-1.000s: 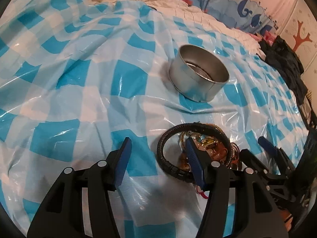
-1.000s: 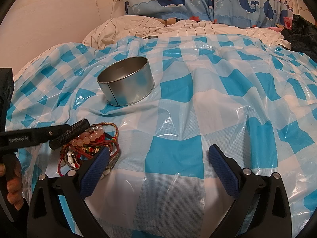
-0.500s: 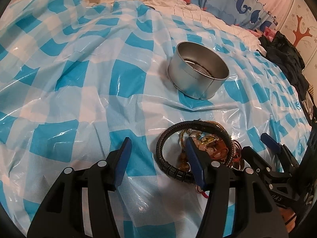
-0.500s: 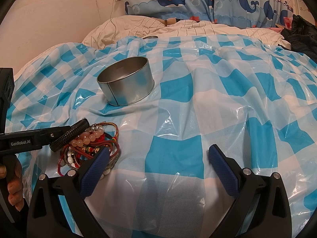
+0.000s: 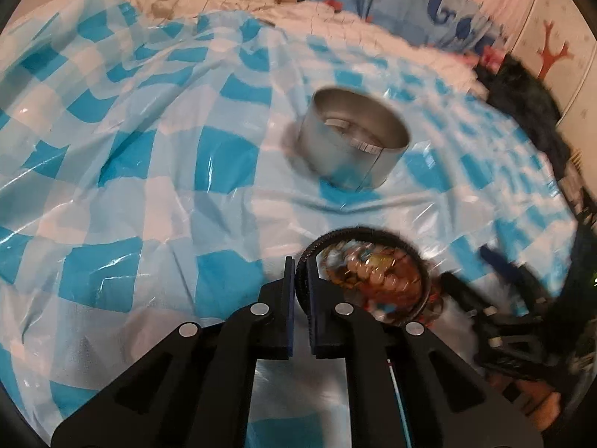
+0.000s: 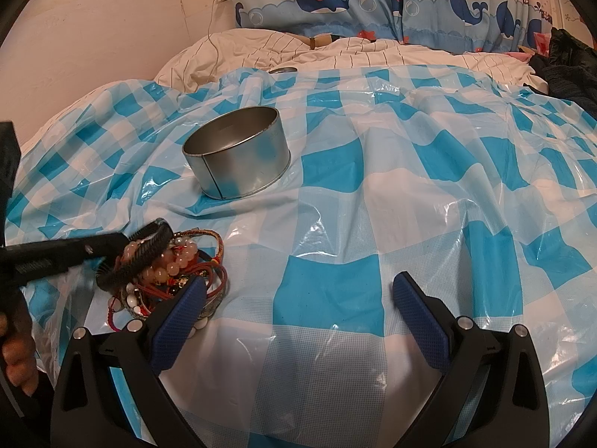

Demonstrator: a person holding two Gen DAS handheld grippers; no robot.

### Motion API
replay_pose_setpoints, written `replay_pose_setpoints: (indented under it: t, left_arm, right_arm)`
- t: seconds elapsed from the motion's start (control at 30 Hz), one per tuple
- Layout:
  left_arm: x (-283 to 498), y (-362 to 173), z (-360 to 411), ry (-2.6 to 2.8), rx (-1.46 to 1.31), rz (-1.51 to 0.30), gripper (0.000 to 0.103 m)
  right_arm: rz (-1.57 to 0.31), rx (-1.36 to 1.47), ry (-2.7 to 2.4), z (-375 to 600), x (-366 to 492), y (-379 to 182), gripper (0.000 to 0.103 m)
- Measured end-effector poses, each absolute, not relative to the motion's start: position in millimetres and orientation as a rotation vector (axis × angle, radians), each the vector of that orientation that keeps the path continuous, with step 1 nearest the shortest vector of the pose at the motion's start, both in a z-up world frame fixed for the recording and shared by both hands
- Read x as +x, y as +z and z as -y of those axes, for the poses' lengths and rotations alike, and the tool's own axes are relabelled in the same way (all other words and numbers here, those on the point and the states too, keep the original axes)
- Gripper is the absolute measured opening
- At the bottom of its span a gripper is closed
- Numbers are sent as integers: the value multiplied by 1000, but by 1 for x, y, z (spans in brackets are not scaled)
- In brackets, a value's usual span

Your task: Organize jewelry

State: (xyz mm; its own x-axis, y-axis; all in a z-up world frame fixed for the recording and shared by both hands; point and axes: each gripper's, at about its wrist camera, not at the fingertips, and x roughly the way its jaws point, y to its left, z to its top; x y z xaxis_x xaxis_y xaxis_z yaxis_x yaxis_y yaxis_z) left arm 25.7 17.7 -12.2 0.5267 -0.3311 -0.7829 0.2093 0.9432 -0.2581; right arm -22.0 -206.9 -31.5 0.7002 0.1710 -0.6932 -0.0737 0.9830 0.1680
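On the left of the right wrist view, the left gripper (image 6: 112, 252) reaches in from the frame edge, its jaws closed on the black braided bracelet (image 6: 138, 257). That bracelet is tilted, with its far edge raised above the jewelry pile (image 6: 175, 280), which lies on the blue-and-white checked plastic sheet (image 6: 373, 224) covering the bed. The pile holds pink bead strands, red cords and white beads, tangled together; single pieces cannot be told apart. In the left wrist view, the left gripper (image 5: 301, 280) shows both pads pressed against the near-left arc of the black braided bracelet (image 5: 373, 232), with only the band's thickness between them. This view is motion-blurred, so fine detail of the pile (image 5: 377, 280) inside the ring is unclear.

Beyond the pile, toward the centre, the round metal tin (image 6: 237, 156) stands upright on the sheet, open at the top and well apart from the jewelry. The left wrist view shows the same tin (image 5: 358, 149) straight ahead of the closed jaws.

At the lower centre and right, the right gripper (image 6: 298, 313) hovers low over the sheet with its jaws spread wide and nothing between them. Its left blue pad (image 6: 179, 317) sits just beside the near edge of the pile; whether it touches cannot be determined.
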Motion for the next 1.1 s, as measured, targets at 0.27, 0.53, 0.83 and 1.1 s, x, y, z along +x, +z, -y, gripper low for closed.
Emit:
replay_pose_setpoints:
  t: [0.27,0.53,0.83,1.1]
  left_arm:
    - [24,14,-68,-277,-353,-842,1]
    - [32,5,-65,-237,-295,-900,0]
    - [47,-20,-52,-176,-194,-964,44]
    - [56,-36,-37,-160,-73,-1001,48]
  right_arm:
    - [-756,119,116,206,-24,-29,96]
    - [-697,63,167,194,-31,-24,96]
    - [-732,104,168,202,-31,-25,96]
    - [-741,109,176,199,-30,-24,96]
